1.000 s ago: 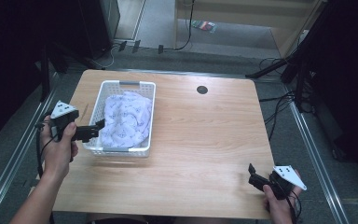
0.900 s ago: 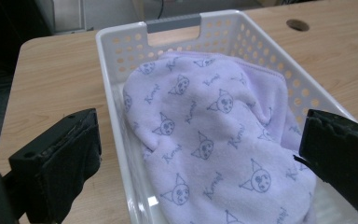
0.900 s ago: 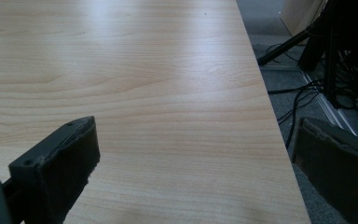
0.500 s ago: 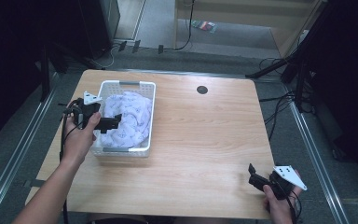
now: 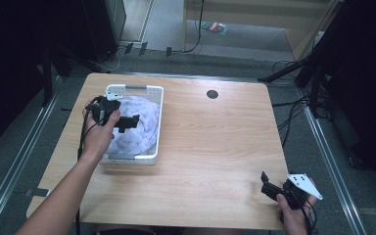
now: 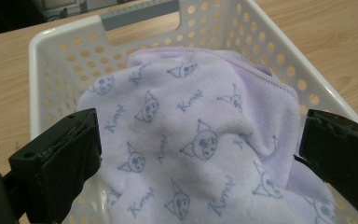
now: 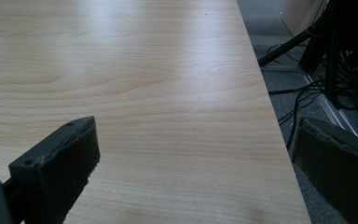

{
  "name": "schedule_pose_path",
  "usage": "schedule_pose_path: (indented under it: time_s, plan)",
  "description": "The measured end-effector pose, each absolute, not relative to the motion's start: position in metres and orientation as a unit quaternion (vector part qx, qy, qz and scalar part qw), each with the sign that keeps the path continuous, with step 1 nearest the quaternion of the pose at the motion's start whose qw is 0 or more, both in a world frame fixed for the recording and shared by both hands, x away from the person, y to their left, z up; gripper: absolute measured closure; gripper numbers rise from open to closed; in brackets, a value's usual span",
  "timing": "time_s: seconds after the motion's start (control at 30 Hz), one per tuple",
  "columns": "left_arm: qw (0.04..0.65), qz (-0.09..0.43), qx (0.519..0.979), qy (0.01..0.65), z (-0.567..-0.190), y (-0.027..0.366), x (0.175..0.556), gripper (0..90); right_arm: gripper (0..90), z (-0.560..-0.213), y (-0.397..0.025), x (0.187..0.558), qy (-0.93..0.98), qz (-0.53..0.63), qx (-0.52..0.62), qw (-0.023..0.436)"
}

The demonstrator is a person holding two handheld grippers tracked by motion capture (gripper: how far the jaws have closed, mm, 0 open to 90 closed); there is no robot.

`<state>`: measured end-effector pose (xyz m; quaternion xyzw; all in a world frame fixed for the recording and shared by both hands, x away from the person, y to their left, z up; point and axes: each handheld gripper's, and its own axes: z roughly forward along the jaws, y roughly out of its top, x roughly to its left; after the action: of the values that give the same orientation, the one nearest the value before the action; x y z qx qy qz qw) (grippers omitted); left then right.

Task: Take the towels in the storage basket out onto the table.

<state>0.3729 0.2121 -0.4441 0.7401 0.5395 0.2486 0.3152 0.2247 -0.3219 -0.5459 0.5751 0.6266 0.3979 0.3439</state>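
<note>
At the near right corner of the wooden table, the right gripper rests low in a person's hand, its jaws spread wide with nothing between them. In the right gripper view the jaws frame bare wood, the table's edge running between them and dark cables trailing on the floor beyond the right-hand jaw.

Farther off and well apart from it, toward the left side of the table, the left gripper hangs over a white perforated basket, held by the person's left hand, whose forearm enters from the bottom edge of the high view. Its jaws stand wide open, gripping nothing. Directly ahead of and beneath them lies a lilac cloth printed with small cat faces and script lettering, bunched inside the basket and heaped near its rim. In the left gripper view the jaws appear to sit either side of the cloth's mound; whether either one touches the fabric is hard to tell.

Beyond the basket, toward the table's far edge, is a small round dark grommet.
</note>
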Motion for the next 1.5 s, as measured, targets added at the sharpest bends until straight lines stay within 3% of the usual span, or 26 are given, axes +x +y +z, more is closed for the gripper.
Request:
schedule_pose_path:
  time_s: [0.5, 0.83, 1.23, 1.5]
  plan:
    - [0.276, 0.194, 0.750, 0.569, -0.471, 0.204, 0.408, 0.0, 1.1, -0.546, -0.322, 0.225, 0.626, 0.398, 0.576, 0.343]
    - [0.246, 0.156, 0.781, 0.553, -0.489, 0.191, 0.418, 0.0, 1.1, -0.546, -0.322, 0.225, 0.625, 0.399, 0.576, 0.343]
    - [0.184, 0.094, 0.770, 0.603, -0.521, 0.192, 0.434, 0.0, 1.1, -0.546, -0.323, 0.224, 0.624, 0.401, 0.576, 0.342]
    - [0.174, 0.102, 0.774, 0.600, -0.522, 0.188, 0.434, 0.0, 1.1, -0.546, -0.322, 0.224, 0.625, 0.400, 0.575, 0.343]
